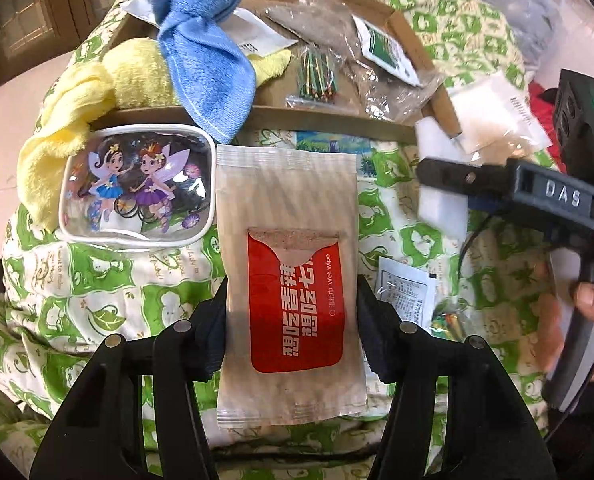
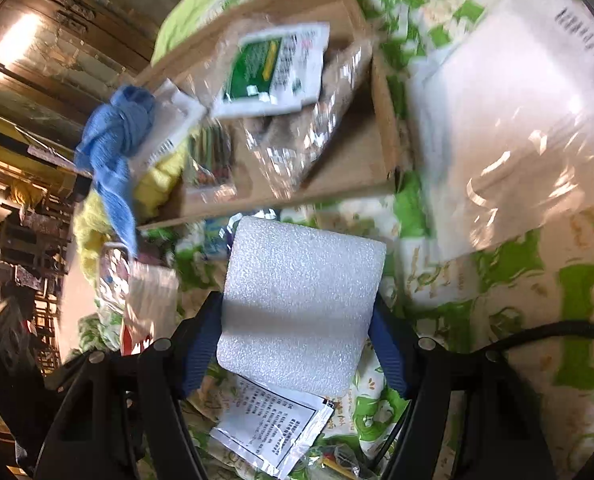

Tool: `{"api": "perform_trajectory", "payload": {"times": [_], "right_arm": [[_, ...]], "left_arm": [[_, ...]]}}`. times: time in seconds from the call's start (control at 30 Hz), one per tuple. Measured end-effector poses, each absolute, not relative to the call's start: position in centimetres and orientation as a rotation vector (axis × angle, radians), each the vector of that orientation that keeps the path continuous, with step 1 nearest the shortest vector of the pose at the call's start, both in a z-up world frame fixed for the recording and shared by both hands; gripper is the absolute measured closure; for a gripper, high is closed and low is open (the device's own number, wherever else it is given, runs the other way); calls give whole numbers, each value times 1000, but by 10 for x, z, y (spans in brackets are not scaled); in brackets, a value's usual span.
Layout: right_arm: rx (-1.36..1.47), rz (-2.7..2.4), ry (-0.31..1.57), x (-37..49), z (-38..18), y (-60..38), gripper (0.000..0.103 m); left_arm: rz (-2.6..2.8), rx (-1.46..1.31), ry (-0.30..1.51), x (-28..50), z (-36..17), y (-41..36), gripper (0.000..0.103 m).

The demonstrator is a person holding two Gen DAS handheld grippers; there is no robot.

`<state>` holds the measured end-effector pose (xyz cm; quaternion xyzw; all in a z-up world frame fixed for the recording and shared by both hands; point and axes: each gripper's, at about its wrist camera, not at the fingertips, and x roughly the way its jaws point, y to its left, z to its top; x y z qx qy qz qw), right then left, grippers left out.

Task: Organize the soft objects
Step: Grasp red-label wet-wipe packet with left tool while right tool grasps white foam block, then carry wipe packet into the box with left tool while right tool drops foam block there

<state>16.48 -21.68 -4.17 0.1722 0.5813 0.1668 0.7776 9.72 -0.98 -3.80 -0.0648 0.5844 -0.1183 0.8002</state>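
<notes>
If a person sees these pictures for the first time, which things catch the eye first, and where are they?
The left gripper holds a wet wipe packet with a red label, above the green-patterned cloth. The right gripper holds a white foam block. Behind them, a knotted blue towel hangs over the front edge of the cardboard tray.

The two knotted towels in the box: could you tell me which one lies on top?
The blue towel; it drapes over the yellow towel, which sits beneath it.
</notes>
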Motion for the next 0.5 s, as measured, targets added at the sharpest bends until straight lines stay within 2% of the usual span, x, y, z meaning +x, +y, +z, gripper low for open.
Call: {"api": "perform_trajectory", "payload": {"times": [0.13,0.5], "right_arm": [[366,337,1210,164,-31,-227,33],[349,325,1232,164,-41,-221,33]], "left_arm": [[-251,-149,1255,91,-38,2,47],[-252,-152,1253,89,-43,-1,47]]}}
